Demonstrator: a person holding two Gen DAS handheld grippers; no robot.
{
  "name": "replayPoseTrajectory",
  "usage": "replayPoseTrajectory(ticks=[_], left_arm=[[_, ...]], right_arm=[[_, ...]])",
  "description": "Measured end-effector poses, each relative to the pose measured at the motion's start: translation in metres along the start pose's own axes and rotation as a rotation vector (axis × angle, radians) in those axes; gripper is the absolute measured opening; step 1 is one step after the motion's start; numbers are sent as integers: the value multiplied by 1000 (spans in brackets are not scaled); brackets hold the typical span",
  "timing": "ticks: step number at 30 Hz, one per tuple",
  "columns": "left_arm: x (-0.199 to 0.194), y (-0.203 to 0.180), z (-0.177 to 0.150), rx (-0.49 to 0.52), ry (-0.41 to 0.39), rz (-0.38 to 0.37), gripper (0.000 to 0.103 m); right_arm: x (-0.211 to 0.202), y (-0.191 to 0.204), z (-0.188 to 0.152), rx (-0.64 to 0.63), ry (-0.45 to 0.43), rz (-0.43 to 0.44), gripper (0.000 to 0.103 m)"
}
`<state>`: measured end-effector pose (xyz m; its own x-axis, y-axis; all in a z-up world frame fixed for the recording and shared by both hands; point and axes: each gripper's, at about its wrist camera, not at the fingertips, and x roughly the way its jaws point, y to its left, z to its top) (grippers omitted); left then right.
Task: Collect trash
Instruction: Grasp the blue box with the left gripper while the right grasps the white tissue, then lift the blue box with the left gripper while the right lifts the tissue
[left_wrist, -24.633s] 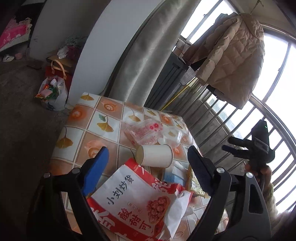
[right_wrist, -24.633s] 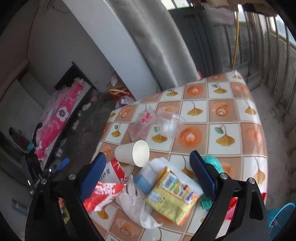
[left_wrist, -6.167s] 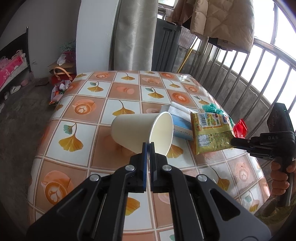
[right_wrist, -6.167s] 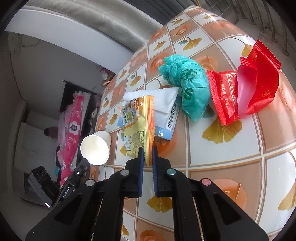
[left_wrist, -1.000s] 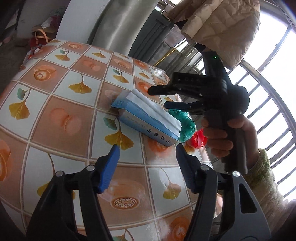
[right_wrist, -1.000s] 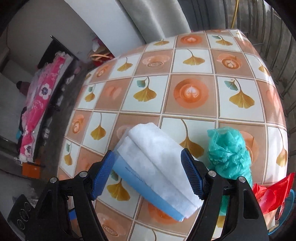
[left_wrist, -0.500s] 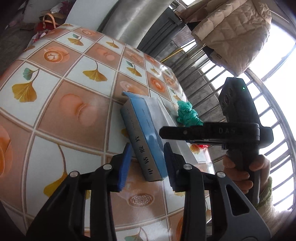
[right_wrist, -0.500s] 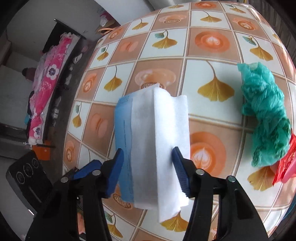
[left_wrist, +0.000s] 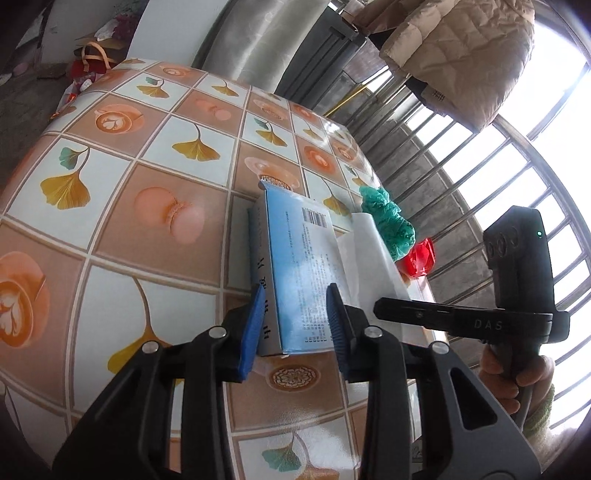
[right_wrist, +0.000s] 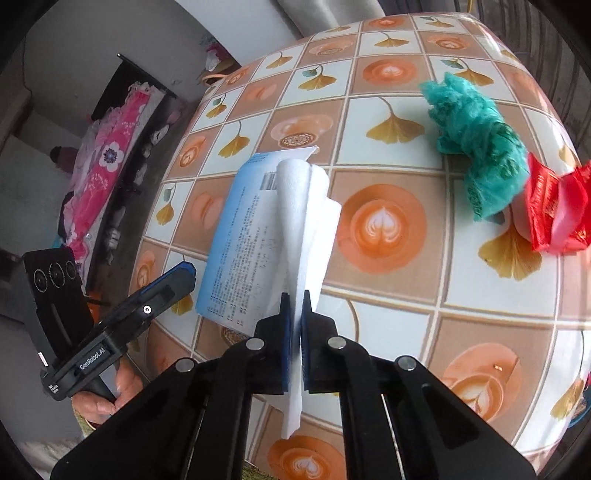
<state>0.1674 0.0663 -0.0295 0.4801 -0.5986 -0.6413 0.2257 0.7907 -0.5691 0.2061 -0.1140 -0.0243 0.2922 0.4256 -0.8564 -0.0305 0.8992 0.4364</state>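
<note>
left to right: my left gripper (left_wrist: 293, 314) has its fingers either side of the blue box (left_wrist: 295, 269), blue pads against its two faces, so i read it as pinching the near end. the box stands on edge on the tabletop (left_wrist: 147, 206), near the front. just right of it, my right gripper (right_wrist: 294, 332) has fingers pressed together on the white sheet (right_wrist: 306, 221), which curls up beside the box and touches it. further right, the green crumpled bag (right_wrist: 476, 136) lies on the cloth w/ the red wrapper (right_wrist: 554, 206) touching it, close to the tabletop's right edge.

progress, my guess: partway. box + sheet in hand, not binned yet; green bag + red wrapper untouched. no bin clearly in view.
</note>
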Motion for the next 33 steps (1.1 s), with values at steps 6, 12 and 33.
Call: replayPoseTrajectory(ticks=[6,12,33], left_arm=[[17,-21,7,52,18,80,75],[50,-47,13,161,40,209,83],[40,-57,-15,223,122,323,72]], right_arm=[[-22,-30,-19,49,-65,-99,5],[-24,-44,-34,60,-80,-147,5],[-29,-82,-68,137,-104,-28,6]])
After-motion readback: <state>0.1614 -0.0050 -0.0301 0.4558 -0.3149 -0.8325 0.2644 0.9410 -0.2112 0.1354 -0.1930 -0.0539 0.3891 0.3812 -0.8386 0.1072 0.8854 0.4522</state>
